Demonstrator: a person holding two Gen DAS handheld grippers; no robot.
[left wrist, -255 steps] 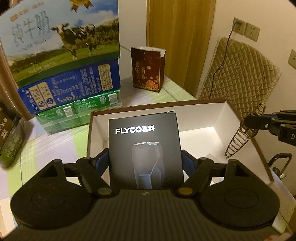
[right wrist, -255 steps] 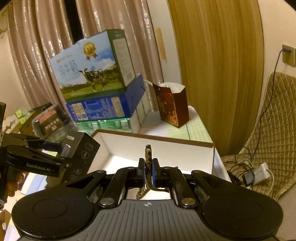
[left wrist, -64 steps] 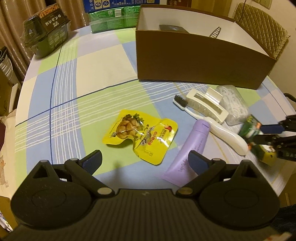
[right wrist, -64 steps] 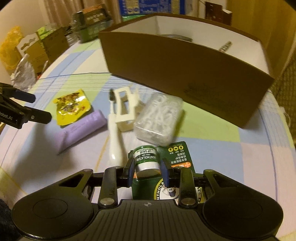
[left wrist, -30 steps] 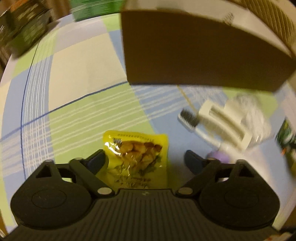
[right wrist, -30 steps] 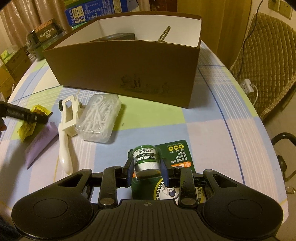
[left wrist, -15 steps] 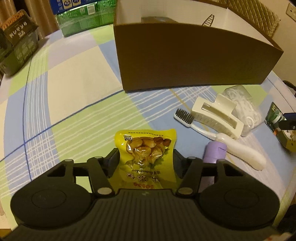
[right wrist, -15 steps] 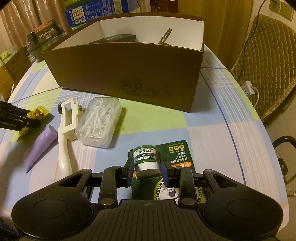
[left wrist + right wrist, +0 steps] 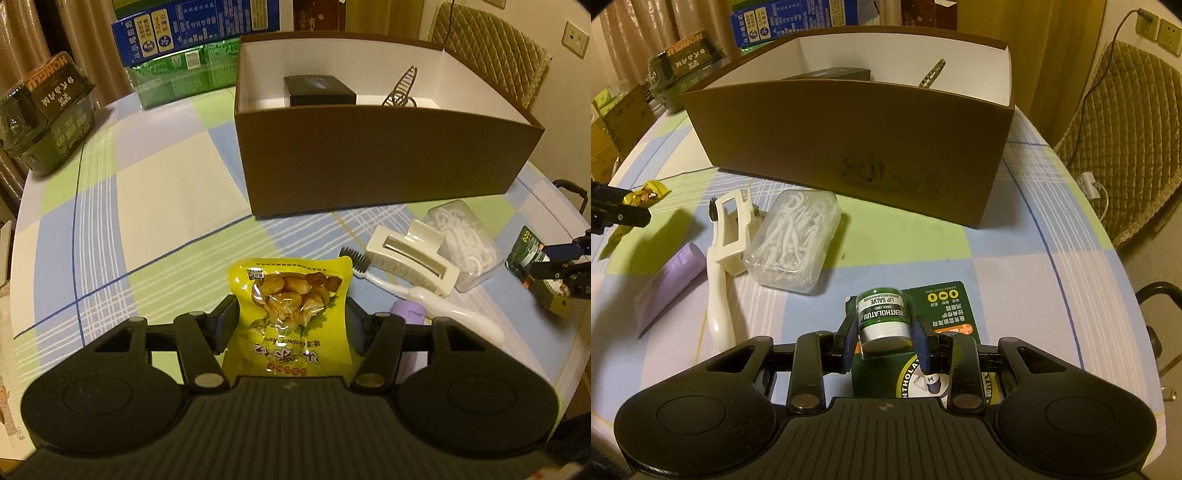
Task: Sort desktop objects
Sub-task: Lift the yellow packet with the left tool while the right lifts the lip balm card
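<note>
My left gripper (image 9: pixel 291 317) is shut on a yellow snack packet (image 9: pixel 288 280), pads pressing both of its sides, and holds it a little above the checked tablecloth. My right gripper (image 9: pixel 883 328) is shut on a green lip salve pot (image 9: pixel 881 314) that sits on its green backing card (image 9: pixel 942 306), near the table's front right. Beyond both stands the brown box (image 9: pixel 369 162) with white inside walls. In it lie a black shaver box (image 9: pixel 319 90) and a brown hair clip (image 9: pixel 400 88).
Between the grippers lie a white claw clip (image 9: pixel 410 254), a white toothbrush (image 9: pixel 443 306), a clear box of floss picks (image 9: pixel 461 240) and a purple tube (image 9: pixel 408 310). Stacked cartons (image 9: pixel 192 33) and a dark green pack (image 9: pixel 48 110) stand at the back left. The table's rounded edge runs close on the right.
My left gripper's jaws closed from wide open onto the yellow packet and rose with it. My right gripper stays shut on the lip salve in the same place.
</note>
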